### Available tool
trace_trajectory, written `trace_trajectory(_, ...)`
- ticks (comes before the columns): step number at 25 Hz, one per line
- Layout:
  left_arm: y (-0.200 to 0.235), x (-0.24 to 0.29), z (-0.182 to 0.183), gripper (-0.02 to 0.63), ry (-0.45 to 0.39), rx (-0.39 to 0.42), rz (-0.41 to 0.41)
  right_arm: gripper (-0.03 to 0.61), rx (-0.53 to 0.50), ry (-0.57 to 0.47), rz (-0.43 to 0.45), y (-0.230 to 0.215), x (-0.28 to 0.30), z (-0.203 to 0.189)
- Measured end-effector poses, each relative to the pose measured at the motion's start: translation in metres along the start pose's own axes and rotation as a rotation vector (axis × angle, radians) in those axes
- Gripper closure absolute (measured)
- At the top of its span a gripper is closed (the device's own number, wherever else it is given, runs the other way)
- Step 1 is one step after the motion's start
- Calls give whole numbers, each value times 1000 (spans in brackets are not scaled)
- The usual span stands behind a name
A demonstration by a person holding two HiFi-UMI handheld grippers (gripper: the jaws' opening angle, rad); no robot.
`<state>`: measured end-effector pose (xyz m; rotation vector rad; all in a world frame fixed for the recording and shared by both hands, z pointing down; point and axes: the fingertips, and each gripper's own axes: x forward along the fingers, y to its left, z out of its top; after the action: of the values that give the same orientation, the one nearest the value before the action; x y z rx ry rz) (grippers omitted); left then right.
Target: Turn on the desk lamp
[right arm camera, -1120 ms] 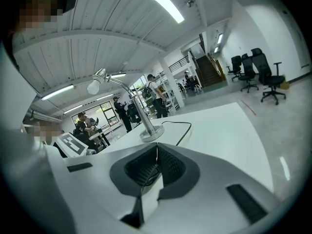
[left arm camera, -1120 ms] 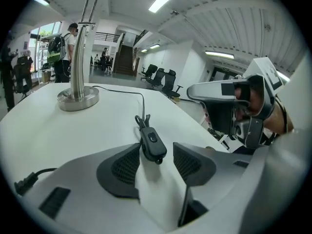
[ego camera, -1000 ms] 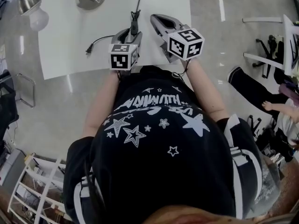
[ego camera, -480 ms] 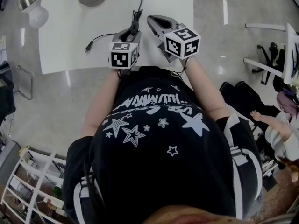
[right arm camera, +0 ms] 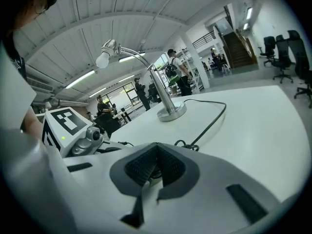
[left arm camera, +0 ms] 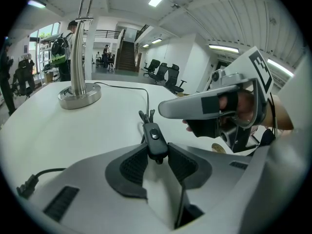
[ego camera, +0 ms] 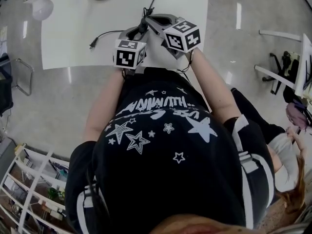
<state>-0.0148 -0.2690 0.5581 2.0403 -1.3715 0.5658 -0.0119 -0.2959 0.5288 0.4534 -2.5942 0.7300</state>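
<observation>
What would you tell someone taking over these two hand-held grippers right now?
Left gripper: jaws have just been closing, now pinching the cord switch.
Right gripper: jaws shut, empty, near the switch.
Desk lamp stands at the table's far end; its plug lies loose on the table.
Done: switch grasped. Left: press its button; the bulb looks unlit.

White table (ego camera: pixel 68 43) here, pretty bare. The lamp base (left arm camera: pixel 79 95), round and metal, sits at the far side. Its black cord (left arm camera: pixel 147 99) snakes off the base toward me, and the unplugged plug (left arm camera: pixel 27 185) lies loose, well this side of the base.
</observation>
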Motion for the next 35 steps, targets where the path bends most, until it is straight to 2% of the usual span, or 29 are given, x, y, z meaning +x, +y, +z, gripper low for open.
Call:
trace_trajectory(5, 1, 1, -1, 468, 9, 7, -3, 572, -48, 81, 56, 0, 14, -9)
trace_trajectory(11, 3, 4, 2, 468, 16, 14, -5, 572, -94, 89, 97, 4, 18, -6)
trace_trajectory(24, 5, 6, 3, 468, 25, 3, -5, 572, -290, 165, 67, 7, 27, -8)
trace_trajectory(30, 4, 6, 3, 468, 29, 9, -9, 572, -229, 167, 75, 5, 25, -9)
trace_trajectory(35, 4, 6, 2, 468, 33, 1, -13, 572, -249, 170, 56, 4, 26, -10)
